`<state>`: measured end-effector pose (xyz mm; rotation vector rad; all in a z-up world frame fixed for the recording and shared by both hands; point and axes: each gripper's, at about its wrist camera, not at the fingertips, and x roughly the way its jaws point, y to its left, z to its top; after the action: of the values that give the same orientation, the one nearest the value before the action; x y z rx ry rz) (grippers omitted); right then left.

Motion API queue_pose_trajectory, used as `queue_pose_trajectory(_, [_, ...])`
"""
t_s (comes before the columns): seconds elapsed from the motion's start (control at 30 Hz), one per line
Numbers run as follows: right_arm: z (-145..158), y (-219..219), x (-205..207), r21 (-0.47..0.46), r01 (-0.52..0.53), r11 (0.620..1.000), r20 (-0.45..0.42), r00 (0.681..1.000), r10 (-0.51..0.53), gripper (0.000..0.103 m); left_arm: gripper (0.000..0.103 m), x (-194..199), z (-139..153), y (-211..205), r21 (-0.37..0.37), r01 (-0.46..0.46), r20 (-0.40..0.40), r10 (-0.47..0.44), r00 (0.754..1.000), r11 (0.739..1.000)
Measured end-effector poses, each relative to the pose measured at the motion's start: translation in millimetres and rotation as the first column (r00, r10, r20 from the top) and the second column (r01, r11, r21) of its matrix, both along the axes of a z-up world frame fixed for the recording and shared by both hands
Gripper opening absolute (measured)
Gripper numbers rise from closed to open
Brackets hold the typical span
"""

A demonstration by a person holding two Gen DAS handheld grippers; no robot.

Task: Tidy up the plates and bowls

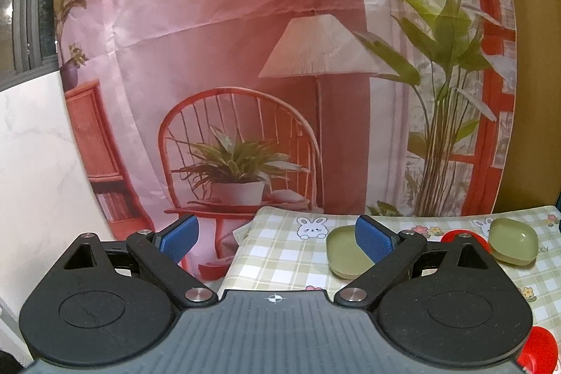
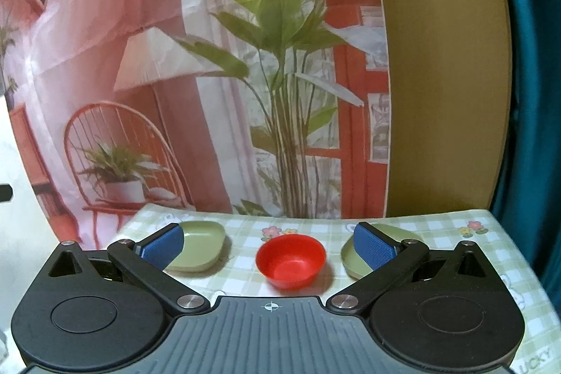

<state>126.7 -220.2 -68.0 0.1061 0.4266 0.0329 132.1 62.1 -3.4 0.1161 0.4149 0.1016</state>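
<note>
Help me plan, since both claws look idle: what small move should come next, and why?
Probably ease the right claw forward and down over the red bowl. Both claws are open and hold nothing; the bowl sits upright on the checked cloth, centred between the right claw's fingers, between the two green plates. The left claw points mostly past the table edge.

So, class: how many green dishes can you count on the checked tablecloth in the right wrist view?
2. One green rounded-square plastic dish lies left of the red round plastic bowl; the other green dish lies to its right, partly behind a gripper finger. More may be hidden behind the gripper body.
</note>
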Motion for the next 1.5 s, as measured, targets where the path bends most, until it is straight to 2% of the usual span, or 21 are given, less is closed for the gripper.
queue_pose_trajectory(0.17, [-7.8,-8.4,3.1,0.019,-0.018,1.0,-0.018,1.0,0.019,0.103,0.097,7.4,-10.6,-7.5,-0.029,0.022,-0.02,-0.023,1.0,0.999])
queue_pose_trajectory(0.33, [-19.7,-17.9,2.0,-0.005,-0.009,1.0,-0.039,0.999,0.009,0.101,0.097,12.9,-28.4,-27.7,-0.013,0.054,-0.054,-0.055,0.997,0.998])
queue_pose_trajectory(0.47, [-25.8,-26.3,0.4,-0.004,-0.01,1.0,-0.046,0.999,0.009,0.097,0.097,16.2,-40.7,-36.2,-0.04,0.076,-0.078,-0.079,0.994,0.996])
queue_pose_trajectory(0.93, [-40.2,-20.8,16.0,-0.008,-0.038,0.999,-0.079,0.996,0.037,0.082,0.096,31.7,-61.3,-47.9,-0.025,0.089,-0.132,-0.091,0.987,0.996])
queue_pose_trajectory(1.23, [-10.6,-33.9,28.8,-0.003,-0.014,1.0,-0.012,1.0,0.014,0.082,0.095,44.6,-34.1,-52.5,-0.011,0.092,-0.077,-0.093,0.993,0.996])
queue_pose_trajectory(1.5, [19.5,-84.0,42.1,-0.012,0.064,0.998,0.06,0.996,-0.064,0.082,0.095,58.8,1.9,-96.4,0.017,0.176,-0.006,-0.175,0.984,0.984])
